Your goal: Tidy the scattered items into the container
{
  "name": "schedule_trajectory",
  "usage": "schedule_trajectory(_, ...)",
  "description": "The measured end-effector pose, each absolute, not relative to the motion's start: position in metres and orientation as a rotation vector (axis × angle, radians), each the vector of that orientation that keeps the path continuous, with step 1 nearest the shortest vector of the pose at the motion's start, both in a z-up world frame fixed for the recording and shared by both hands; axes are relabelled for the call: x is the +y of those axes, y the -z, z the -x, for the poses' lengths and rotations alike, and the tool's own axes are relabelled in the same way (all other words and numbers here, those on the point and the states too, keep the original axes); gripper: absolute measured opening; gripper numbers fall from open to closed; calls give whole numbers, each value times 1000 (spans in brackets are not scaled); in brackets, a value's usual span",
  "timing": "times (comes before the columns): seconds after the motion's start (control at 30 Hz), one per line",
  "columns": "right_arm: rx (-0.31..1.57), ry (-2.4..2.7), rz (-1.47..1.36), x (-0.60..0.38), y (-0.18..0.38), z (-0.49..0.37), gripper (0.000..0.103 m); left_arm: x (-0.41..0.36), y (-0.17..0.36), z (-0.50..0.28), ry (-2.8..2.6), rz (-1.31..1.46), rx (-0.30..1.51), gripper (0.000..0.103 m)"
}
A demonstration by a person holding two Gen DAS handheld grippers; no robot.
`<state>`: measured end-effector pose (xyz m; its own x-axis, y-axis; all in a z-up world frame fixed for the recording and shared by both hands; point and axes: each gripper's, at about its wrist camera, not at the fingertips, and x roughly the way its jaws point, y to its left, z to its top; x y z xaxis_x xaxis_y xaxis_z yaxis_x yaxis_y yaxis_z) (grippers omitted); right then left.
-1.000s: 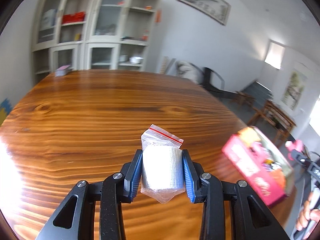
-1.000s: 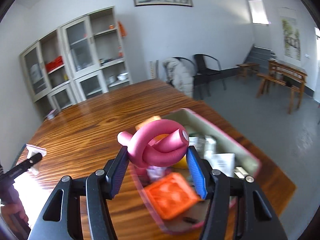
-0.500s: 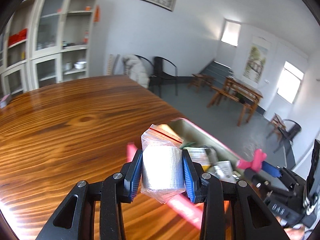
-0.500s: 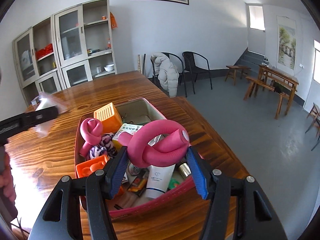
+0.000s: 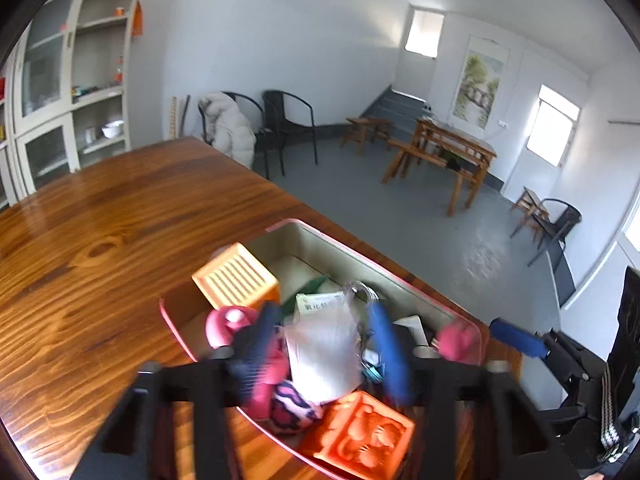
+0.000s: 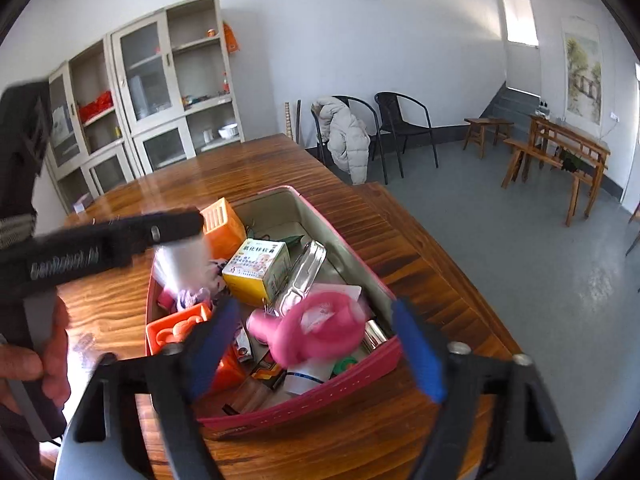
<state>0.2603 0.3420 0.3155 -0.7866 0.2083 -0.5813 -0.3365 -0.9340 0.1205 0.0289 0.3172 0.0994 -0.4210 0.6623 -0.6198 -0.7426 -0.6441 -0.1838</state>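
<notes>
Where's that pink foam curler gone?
In the right wrist view, the pink foam curler sits in the pink container, near its front wall, right of the yellow box.

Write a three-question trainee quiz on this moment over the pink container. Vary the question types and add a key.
1. True or false: the pink foam curler is clamped tight between the right tongs.
2. Which item lies between the left tongs? A) the bagged white roll B) the yellow medicine box C) the orange slatted box
3. Fill in: the pink container stands on a wooden ______.

Key: 1 false, its jaws are opening and the curler is dropping free into the container. 2 A, released as those jaws open. 3 table.
</notes>
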Motion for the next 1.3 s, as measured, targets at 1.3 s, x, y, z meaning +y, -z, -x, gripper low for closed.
schedule_trajectory(1.3,156,-2702,700,278,-363,-370,103,205,-136,-149,-2551,632,62,102)
